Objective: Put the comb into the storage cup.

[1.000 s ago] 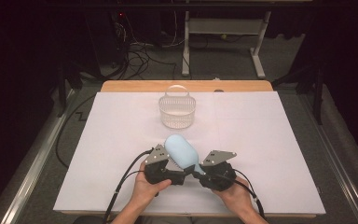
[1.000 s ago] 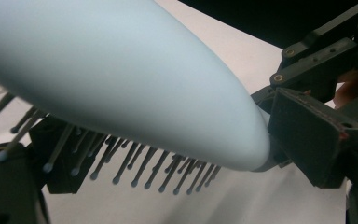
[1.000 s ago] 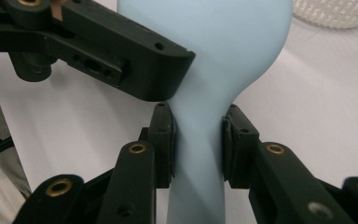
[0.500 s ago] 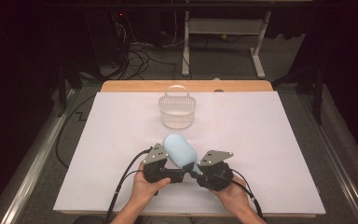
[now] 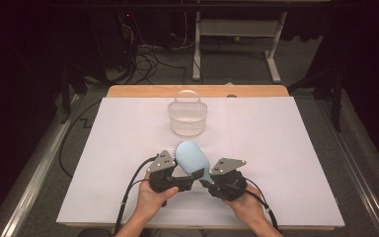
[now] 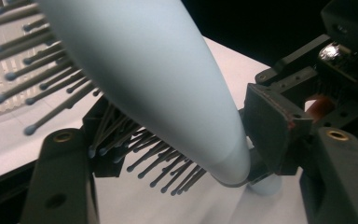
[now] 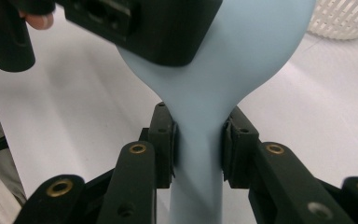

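White sheeting covers the bench almost edge to edge, with a strip of bare wood along the far side and dark floor with cables beyond it. To the left the sheet lies bare out to the bench's left edge, and the same holds on the right; the work sits close to the near edge, in the middle.

The left tool is held low over the near part of the sheet, its jaws pointing right toward the pale blue hairbrush. Its jaws have just been closing, with the lower end of the brush head between them: in the left gripper view one pad lies against the smooth blue back and the other sits among the bristles, so the tool now pinches the head from both faces.

The right tool is clamped on the brush handle. In the right gripper view both pads press the narrow blue handle just below where it widens into the head. The brush is thus carried by both tools above the sheet, head toward the far left, handle toward the near right, bristles facing down and left.

A white slatted basket with a hoop handle stands upright farther off, near the far middle of the bench, apart from the brush.
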{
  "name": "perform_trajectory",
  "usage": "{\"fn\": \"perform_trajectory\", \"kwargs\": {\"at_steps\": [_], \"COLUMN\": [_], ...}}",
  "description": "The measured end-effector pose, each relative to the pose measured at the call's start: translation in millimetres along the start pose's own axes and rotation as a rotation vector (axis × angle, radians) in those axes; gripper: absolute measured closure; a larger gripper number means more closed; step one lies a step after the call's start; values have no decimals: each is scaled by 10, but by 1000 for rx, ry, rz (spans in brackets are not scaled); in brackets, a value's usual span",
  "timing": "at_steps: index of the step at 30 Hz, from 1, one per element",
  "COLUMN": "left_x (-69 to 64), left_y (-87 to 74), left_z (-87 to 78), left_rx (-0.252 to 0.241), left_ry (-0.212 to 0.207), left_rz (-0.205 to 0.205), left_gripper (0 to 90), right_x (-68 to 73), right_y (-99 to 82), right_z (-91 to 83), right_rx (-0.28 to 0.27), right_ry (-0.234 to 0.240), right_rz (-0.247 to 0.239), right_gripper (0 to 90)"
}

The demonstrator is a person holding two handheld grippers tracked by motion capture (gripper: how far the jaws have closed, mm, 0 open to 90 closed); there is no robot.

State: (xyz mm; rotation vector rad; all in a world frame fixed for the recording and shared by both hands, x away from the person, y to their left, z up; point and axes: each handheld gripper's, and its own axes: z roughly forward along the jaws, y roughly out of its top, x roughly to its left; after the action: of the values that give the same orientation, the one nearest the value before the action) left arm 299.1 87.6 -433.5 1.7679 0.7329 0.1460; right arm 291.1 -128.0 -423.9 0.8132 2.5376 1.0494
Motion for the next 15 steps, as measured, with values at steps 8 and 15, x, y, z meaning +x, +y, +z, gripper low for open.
{"fn": "perform_trajectory", "kwargs": {"at_steps": [8, 15], "left_x": [20, 30], "left_y": [34, 69], "left_z": [-53, -105], "left_rx": [-26, -51], "left_ry": [-36, -74], "left_rz": [-44, -77], "left_gripper": [427, 475], "right_x": [3, 5], "right_y": [20, 41], "right_z": [-10, -19], "right_rx": [-9, -19], "right_ry": [2, 5], "right_rz": [-8, -17], "right_gripper": [703, 700]}}
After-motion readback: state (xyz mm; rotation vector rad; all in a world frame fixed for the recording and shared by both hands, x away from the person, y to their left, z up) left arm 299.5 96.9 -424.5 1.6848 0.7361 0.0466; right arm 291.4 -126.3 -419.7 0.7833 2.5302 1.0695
